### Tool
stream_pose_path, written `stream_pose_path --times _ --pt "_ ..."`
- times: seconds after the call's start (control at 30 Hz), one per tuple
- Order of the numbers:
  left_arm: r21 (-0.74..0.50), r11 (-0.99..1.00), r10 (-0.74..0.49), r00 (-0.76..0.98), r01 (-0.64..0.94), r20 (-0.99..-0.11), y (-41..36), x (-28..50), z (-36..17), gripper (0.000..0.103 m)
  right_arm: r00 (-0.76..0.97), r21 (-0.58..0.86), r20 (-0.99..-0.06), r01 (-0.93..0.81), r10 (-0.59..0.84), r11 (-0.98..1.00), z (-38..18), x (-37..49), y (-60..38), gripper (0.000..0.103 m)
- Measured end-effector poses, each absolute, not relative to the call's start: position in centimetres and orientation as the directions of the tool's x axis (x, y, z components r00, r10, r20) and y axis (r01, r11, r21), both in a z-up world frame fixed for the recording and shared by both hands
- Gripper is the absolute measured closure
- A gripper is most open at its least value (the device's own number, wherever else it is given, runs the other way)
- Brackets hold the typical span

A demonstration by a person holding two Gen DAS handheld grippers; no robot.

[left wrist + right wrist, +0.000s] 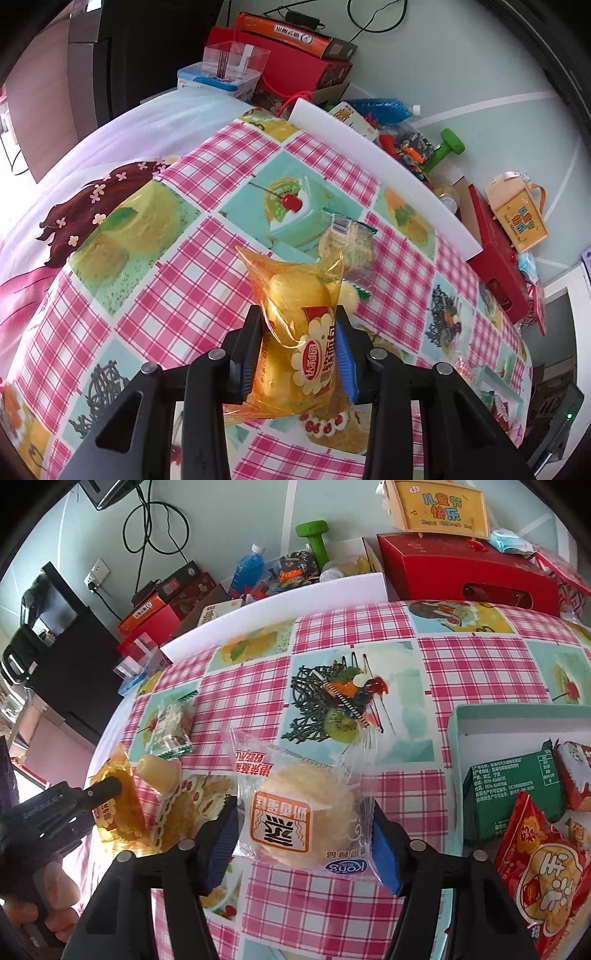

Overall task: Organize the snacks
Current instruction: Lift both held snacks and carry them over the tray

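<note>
Left gripper [301, 345]: clamped on a yellow soft-bread packet [295, 325], both pads pressing its sides, packet upright and lifted off the tablecloth [166, 288]. Same gripper shows at the left edge of the right wrist view, a person's hand [44, 897] on its handle, yellow packet still between the fingers.

Right gripper [303, 842]: jaws part-way apart, straddling a clear-wrapped round cake packet [299, 812] that lies flat on the cloth. Blue pads sit just beside the wrapper's edges; can't tell if they press on it yet.

Loose snacks on the pink-check cloth beyond the left gripper: a green-trimmed clear biscuit packet [351, 240] and a pale jelly cup [160, 771] just beside the yellow packet.

To the right of the right gripper: light-teal box [517, 716] holding a green packet [513, 794], a red-and-white packet [572, 775] and a red-orange rice-cracker packet [543, 878].

Far side of the table: white foam board [388, 162] along the edge, then clutter against the wall – red gift box [469, 568], green dumbbell [316, 539], blue bottle [247, 572], yellow Children's Day box [439, 507].
</note>
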State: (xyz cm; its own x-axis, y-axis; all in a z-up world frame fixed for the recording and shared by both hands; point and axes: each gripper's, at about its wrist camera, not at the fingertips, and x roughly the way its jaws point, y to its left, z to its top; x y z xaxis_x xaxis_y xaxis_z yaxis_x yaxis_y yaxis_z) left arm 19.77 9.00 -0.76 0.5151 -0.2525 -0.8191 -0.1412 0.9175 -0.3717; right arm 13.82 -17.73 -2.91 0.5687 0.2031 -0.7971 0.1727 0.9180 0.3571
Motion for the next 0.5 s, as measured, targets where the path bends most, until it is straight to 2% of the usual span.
stream_pose_path --times 0.5 --pt "-0.456 0.888 -0.341 0.577 -0.062 -0.742 5.0 17.1 3.1 0.065 0.677 0.386 -0.711 0.152 0.188 0.910 3.2 8.8 -18.3 0.037"
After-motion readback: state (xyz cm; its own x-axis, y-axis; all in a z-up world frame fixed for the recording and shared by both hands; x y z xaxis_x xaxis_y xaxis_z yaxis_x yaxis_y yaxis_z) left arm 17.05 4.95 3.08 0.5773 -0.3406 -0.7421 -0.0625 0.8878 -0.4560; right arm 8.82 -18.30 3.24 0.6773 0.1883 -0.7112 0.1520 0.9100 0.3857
